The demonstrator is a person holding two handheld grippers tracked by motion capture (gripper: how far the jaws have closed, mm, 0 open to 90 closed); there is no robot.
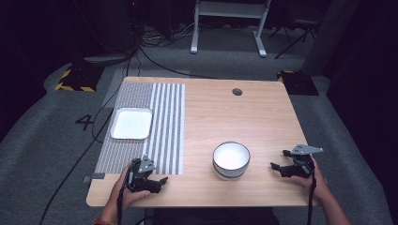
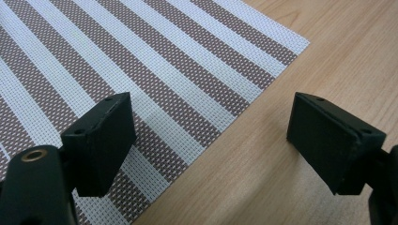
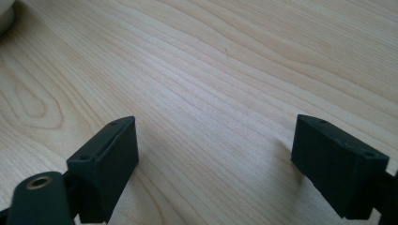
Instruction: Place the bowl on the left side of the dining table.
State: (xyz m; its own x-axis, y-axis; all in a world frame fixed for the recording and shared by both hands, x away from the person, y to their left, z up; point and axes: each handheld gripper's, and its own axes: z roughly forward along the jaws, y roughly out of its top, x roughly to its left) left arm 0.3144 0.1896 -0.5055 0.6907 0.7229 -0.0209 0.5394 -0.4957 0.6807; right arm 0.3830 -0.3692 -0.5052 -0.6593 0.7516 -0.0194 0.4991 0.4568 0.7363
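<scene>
Left gripper [image 1: 158, 181] sits at the table's [image 1: 263, 122] near edge, jaws wide apart and empty, just off the mat's [image 1: 164, 136] near corner. Right gripper [image 1: 278, 159] mirrors it near the right edge, jaws equally wide, holding nothing. The bowl [image 1: 231, 161] stands upright between them, nearer the right gripper; a tray [image 1: 132, 123] rests on the mat, well apart. Likely step: reach for the bowl; approach level, jaws straddling the rim.

Left gripper view: gripper [image 2: 211, 136] spans the mat corner [image 2: 141, 84] and bare wood; clear room ahead.

Right gripper view: gripper [image 3: 216, 154] over bare wood, bowl edge [image 3: 5, 16] at upper left, unobstructed path
</scene>
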